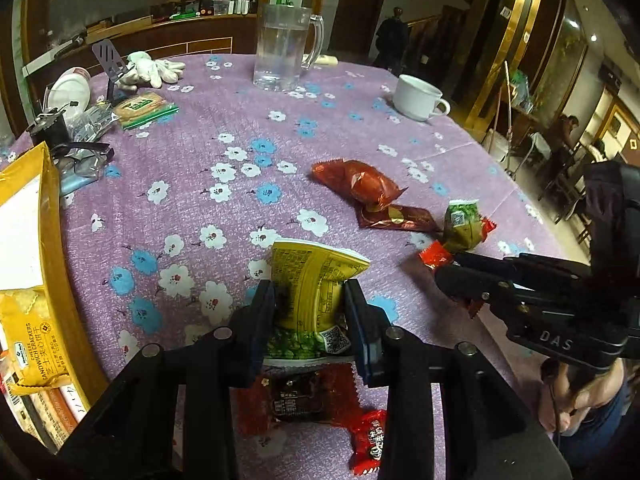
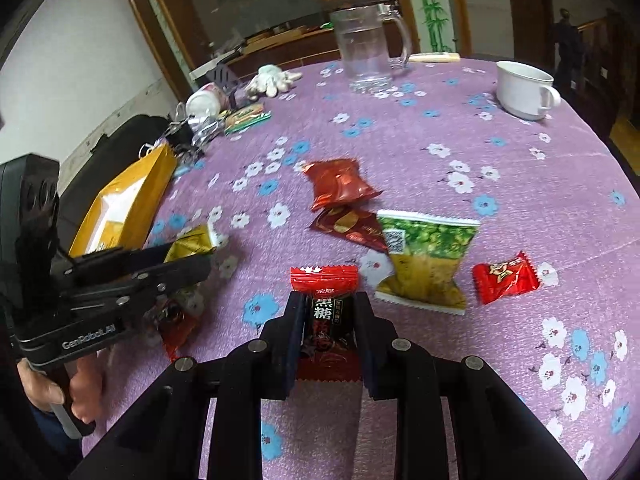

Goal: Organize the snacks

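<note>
Lying past the left gripper (image 1: 308,304) on the purple flowered tablecloth (image 1: 208,128) are a puffy red snack bag (image 1: 358,182) and a flat dark red packet (image 1: 396,216) touching it. Far beyond them stand a glass mug (image 1: 286,48) and a white cup (image 1: 418,98). Off to the left gripper's left side is a yellow cracker box (image 1: 36,264), open on top, right at the table's edge. Behind the box sit a pile of small things, a green cracker pack (image 1: 142,108) and white gloves (image 1: 150,66).

The wide middle of the cloth between the box and the red bags is bare. The table's round edge curves away to the right of the cup.

The left gripper squeezes a yellow and green pea bag (image 1: 310,284) upright between its two fingers. Under it lie a dark red wrapper (image 1: 300,396) and a small red candy (image 1: 370,440).

The right gripper (image 2: 326,320) pinches a black and red sugar candy (image 2: 326,308), its red top sticking out past the fingertips. Just ahead and to its right lies another green pea bag (image 2: 426,256), and next to that a red candy (image 2: 506,278).
</note>
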`<state>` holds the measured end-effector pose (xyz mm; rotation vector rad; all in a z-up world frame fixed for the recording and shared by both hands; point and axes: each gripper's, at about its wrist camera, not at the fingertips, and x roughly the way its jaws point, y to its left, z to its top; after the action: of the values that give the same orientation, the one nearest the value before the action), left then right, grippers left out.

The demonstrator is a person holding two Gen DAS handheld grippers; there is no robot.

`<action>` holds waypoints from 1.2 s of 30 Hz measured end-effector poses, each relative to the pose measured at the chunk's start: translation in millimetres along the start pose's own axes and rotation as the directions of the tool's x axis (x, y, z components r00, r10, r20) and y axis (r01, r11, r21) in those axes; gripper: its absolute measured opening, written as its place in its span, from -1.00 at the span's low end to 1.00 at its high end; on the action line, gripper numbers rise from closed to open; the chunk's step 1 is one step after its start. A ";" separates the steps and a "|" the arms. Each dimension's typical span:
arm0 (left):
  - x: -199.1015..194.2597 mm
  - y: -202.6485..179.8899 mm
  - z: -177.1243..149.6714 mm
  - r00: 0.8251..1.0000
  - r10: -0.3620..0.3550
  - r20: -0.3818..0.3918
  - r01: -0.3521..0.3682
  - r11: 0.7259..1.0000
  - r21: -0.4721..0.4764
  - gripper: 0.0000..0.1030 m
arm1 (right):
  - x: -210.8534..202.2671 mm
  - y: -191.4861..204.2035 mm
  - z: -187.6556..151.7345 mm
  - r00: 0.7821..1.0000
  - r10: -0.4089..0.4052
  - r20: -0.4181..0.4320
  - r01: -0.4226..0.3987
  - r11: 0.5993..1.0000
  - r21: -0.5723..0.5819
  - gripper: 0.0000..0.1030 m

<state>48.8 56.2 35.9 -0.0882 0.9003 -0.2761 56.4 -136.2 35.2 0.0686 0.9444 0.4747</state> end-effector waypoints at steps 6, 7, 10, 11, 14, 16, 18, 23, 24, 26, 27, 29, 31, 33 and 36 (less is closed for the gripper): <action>-3.1 5.1 0.3 0.999 -0.035 0.011 0.035 0.999 -0.010 -0.37 | -0.2 0.6 1.7 1.000 0.006 0.019 -0.007 1.000 0.009 -0.50; -3.8 6.0 -0.1 0.999 -0.039 0.012 0.039 0.999 -0.011 -0.37 | -0.6 0.8 2.1 1.000 0.011 0.023 -0.011 1.000 0.010 -0.50; -3.9 7.4 -0.9 0.999 -0.040 0.011 0.041 0.999 -0.016 -0.37 | -1.6 1.2 3.4 0.999 0.024 0.034 -0.025 1.000 0.012 -0.50; -3.1 8.1 -0.8 0.999 -0.039 0.009 0.039 0.999 -0.018 -0.37 | -2.0 1.2 3.8 0.999 0.029 0.037 -0.029 0.999 0.013 -0.50; -1.6 7.9 -1.2 0.999 -0.045 0.002 0.045 0.999 -0.018 -0.37 | -3.2 2.0 4.9 0.998 0.037 0.045 -0.037 0.999 0.012 -0.50; -1.8 6.9 -1.8 0.999 -0.043 0.004 0.043 0.999 -0.013 -0.37 | -3.7 1.5 5.1 0.998 0.043 0.047 -0.044 0.999 0.016 -0.50; -0.8 6.4 -1.8 0.999 -0.043 0.003 0.043 0.999 -0.010 -0.37 | -4.4 0.9 5.4 0.998 0.046 0.048 -0.047 0.999 0.018 -0.50; 1.3 8.1 -1.8 0.999 -0.044 -0.004 0.044 0.999 -0.018 -0.37 | -5.3 2.1 5.7 0.997 0.053 0.050 -0.054 0.998 0.016 -0.50; 1.2 8.3 -1.8 0.999 -0.046 -0.004 0.046 0.999 -0.017 -0.37 | -5.4 2.0 5.4 0.997 0.055 0.049 -0.056 0.998 0.016 -0.50; 0.9 8.5 -2.1 0.999 -0.047 -0.002 0.046 0.999 -0.016 -0.37 | -5.8 1.7 5.5 0.997 0.055 0.052 -0.056 0.998 0.017 -0.50; 0.8 8.8 -2.2 0.999 -0.047 -0.001 0.047 0.999 -0.016 -0.37 | -6.2 1.5 5.7 0.997 0.056 0.055 -0.057 0.998 0.018 -0.50; 0.6 9.1 -2.8 0.999 -0.050 -0.002 0.050 0.999 -0.018 -0.37 | -6.8 1.2 5.8 0.997 0.058 0.059 -0.059 0.998 0.021 -0.50; 0.1 8.8 -2.6 0.999 -0.048 0.001 0.048 0.999 -0.019 -0.37 | -6.8 1.2 5.6 0.997 0.058 0.058 -0.059 0.998 0.023 -0.50; -1.0 8.9 -2.6 0.999 -0.048 0.005 0.049 0.999 -0.019 -0.37 | -7.0 1.4 5.2 0.997 0.059 0.058 -0.060 0.998 0.024 -0.50; -1.1 8.8 -2.6 0.999 -0.049 0.005 0.049 0.999 -0.020 -0.37 | -7.8 1.5 5.2 0.996 0.061 0.064 -0.063 0.998 0.024 -0.50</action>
<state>47.9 65.1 33.5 -0.1291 0.8977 -0.3121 56.1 -137.4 44.6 0.1361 0.8887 0.5149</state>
